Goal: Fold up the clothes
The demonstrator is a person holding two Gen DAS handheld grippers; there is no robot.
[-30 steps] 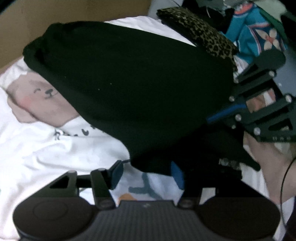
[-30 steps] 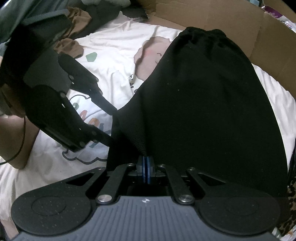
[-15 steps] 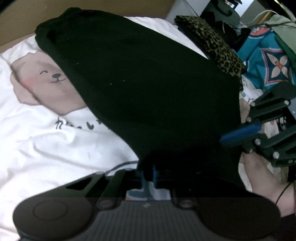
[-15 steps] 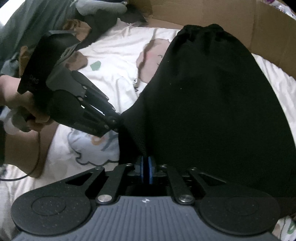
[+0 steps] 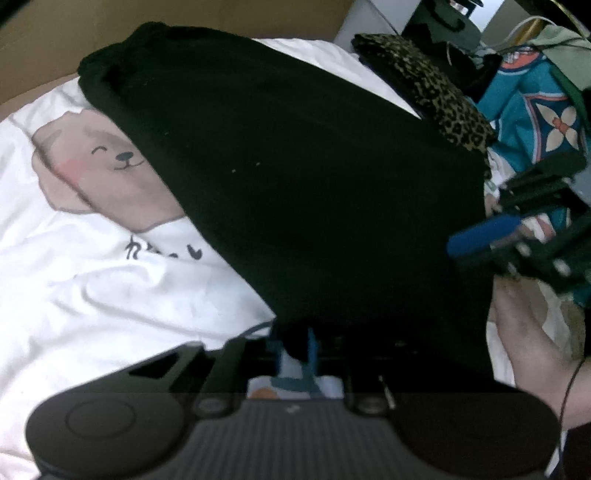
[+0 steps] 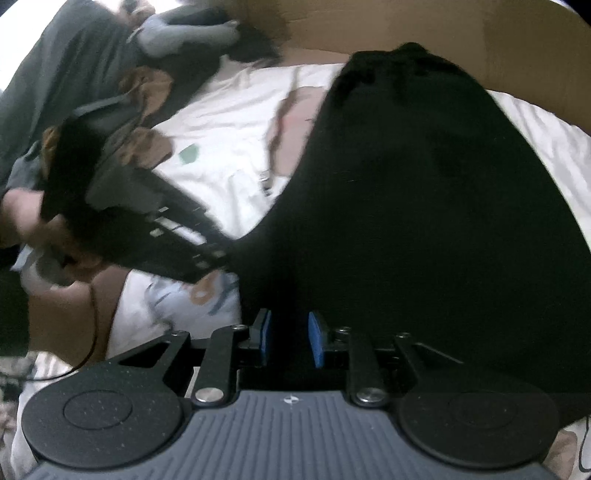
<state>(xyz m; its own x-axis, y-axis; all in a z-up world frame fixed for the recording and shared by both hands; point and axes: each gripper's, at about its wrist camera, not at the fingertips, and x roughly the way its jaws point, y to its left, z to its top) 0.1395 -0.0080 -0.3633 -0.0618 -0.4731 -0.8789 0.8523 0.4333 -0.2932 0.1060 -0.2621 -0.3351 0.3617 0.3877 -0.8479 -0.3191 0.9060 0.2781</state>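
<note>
A black garment (image 5: 314, 184) lies spread over a white sheet (image 5: 92, 295) printed with a bear. In the left wrist view my left gripper (image 5: 295, 343) is shut on the garment's near corner, with fabric pinched between the blue pads. In the right wrist view the same black garment (image 6: 424, 203) fills the centre and right. My right gripper (image 6: 290, 339) stands open, its blue pads parted with dark fabric lying between them. The left gripper (image 6: 218, 258) shows blurred at the garment's left edge. One blue right fingertip (image 5: 484, 236) shows by the garment's right edge.
A leopard-print cloth (image 5: 436, 92) and a teal patterned cloth (image 5: 535, 110) lie to the right of the garment. Grey and brown clothes (image 6: 147, 92) are piled at the far left. A cardboard wall (image 6: 443, 29) runs behind the sheet. A hand (image 5: 528, 350) holds the right gripper.
My left gripper closed on the garment's corner. My right gripper, shut on the garment before, has now parted its pads. Both grippers moved; the left one is blurred.
</note>
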